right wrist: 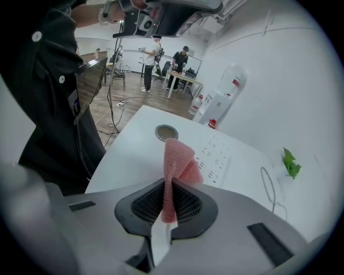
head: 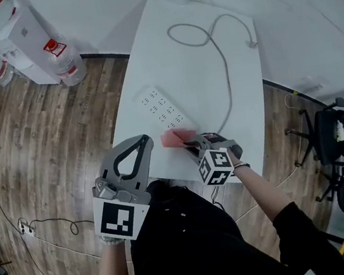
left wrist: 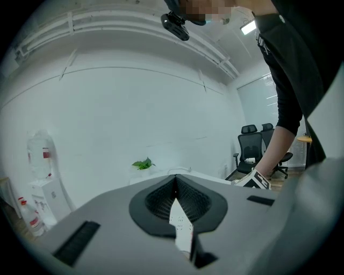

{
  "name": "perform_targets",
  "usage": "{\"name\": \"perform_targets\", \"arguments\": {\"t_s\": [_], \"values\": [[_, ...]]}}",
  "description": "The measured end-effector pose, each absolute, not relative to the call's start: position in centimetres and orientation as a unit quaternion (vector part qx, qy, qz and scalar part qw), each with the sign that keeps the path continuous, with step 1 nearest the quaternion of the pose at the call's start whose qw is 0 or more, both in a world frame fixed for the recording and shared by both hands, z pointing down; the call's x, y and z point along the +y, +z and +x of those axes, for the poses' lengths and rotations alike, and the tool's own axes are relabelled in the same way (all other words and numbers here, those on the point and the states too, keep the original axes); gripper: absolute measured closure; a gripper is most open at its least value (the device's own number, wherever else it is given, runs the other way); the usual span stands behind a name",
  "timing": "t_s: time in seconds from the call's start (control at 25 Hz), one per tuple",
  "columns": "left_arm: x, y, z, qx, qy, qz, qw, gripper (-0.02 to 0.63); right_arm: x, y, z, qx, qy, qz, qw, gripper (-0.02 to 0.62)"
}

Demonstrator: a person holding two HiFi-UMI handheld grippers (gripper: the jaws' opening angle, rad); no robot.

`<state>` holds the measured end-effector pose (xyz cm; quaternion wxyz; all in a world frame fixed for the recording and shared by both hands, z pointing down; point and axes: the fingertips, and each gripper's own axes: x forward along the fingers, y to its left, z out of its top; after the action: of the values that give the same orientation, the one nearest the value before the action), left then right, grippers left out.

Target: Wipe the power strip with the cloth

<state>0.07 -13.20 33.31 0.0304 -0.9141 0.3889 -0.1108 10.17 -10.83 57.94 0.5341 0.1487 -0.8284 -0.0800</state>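
Right tool [right wrist: 165, 185] pinches cloth [right wrist: 178, 157], held just beside power strip [right wrist: 215, 159].

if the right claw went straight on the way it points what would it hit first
Probably the white multi-socket power strip on the white table: the right claw, shut on a pink mesh cloth, aims at its near end, cloth leading. Depth is unclear.

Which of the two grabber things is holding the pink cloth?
The right gripper: its jaws are pinched shut on the pink cloth. The left gripper has its jaws together with nothing between them.
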Motion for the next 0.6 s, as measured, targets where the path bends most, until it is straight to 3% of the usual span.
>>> {"name": "perform_targets", "arguments": {"t_s": [0.28,0.6], "values": [[-13.0,33.5,0.6,0.382,-0.108,-0.917,0.026,0.592,-10.5,57.6,10.3,-0.833,-0.049,0.184,0.519,0.546],[-13.5,32.5,1.9,0.368,-0.097,-0.924,0.044,0.592,-12.4,53.8,10.8,-0.85,0.017,0.286,0.443,0.546]]}}
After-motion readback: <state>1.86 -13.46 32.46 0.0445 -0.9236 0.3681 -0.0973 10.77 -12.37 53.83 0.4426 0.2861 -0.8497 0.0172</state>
